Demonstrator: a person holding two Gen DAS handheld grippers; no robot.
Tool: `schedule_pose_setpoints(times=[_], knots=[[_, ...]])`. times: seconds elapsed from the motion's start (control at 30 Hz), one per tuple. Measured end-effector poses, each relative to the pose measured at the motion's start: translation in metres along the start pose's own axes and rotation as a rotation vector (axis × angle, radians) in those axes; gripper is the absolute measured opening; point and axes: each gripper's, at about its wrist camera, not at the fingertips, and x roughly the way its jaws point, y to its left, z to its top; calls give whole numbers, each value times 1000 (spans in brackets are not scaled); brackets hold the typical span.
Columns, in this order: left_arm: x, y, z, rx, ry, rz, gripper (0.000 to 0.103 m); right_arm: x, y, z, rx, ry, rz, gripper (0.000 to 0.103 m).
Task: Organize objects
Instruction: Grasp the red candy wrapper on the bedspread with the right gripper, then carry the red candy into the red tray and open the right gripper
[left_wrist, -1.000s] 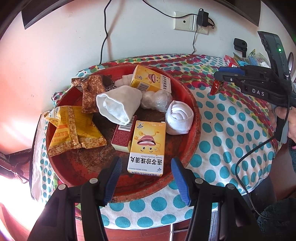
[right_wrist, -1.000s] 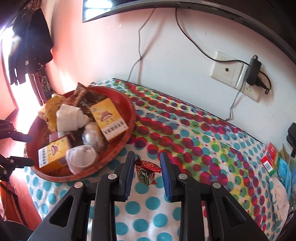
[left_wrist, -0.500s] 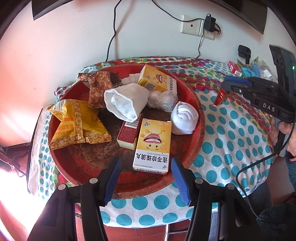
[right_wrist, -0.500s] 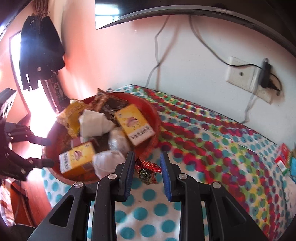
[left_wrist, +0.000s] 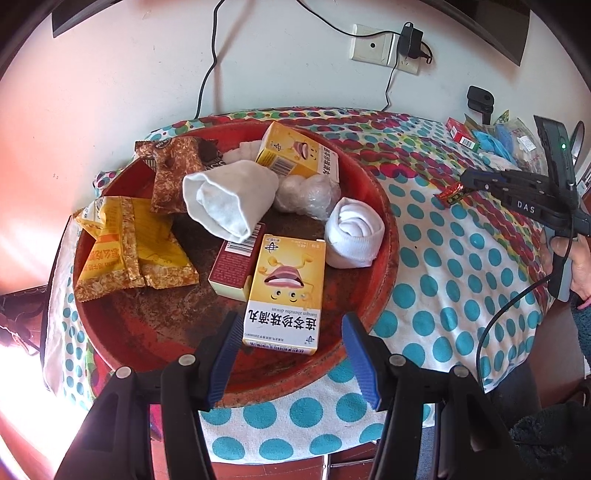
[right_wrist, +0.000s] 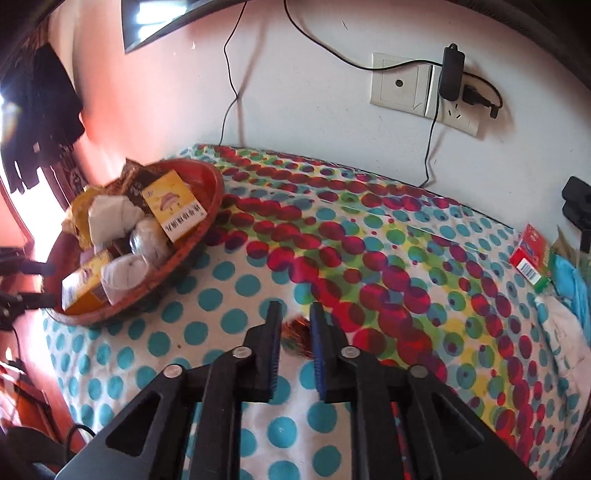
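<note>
The red-wrapped candy (right_wrist: 295, 330) sits pinched between the pads of the right gripper (right_wrist: 293, 325), whose jaws have just been closing and now clamp on it; from the left wrist view it shows as a small red and gold wrapper (left_wrist: 453, 193) at that gripper's tip, over the dotted tablecloth (right_wrist: 388, 258) and apart from everything else. Whether the candy is lifted clear of the cloth or only brushing it is hard to tell, since the fingers hide most of it. The red tray (left_wrist: 384, 236), already crowded with a yellow box (left_wrist: 286, 291), a rolled white sock (left_wrist: 354, 236) and snack packets, lies to the left of the candy as the right wrist camera sees it, its near rim (right_wrist: 147, 306) not far off. The move ahead probably turns on that leftward carry over the rim. The left gripper (left_wrist: 288, 343) hangs with its jaws apart over the tray's near edge, holding nothing, so the right hand is the nearer one.
</note>
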Motion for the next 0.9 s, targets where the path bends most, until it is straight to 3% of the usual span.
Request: schedule_pose_setpoints(times=[0.03, 0.13, 0.17, 0.3, 0.43, 0.5, 0.57, 0.6, 0.9], knots=[[1, 0, 0, 0, 1, -5, 57, 1, -1, -2, 3, 10, 17, 17], [4, -1, 2, -3, 8, -8, 57, 6, -5, -7, 36, 31, -2, 53], [6, -2, 2, -2, 12, -12, 57, 6, -7, -9, 43, 25, -2, 58], [7, -5, 3, 9, 16, -22, 57, 14, -3, -18, 38, 69, 34, 57], [7, -7, 5, 4, 17, -37, 57, 20, 15, -25, -26, 96, 17, 54], [7, -9, 6, 5, 20, -35, 57, 26, 22, -26, -46, 105, -5, 45], [7, -10, 6, 10, 21, -30, 57, 33, 25, -27, -44, 129, 8, 26], [7, -11, 7, 11, 21, -31, 57, 35, 25, -27, -39, 138, 15, 22], [10, -12, 6, 9, 24, -38, 57, 31, 30, -27, -42, 124, -2, 19]])
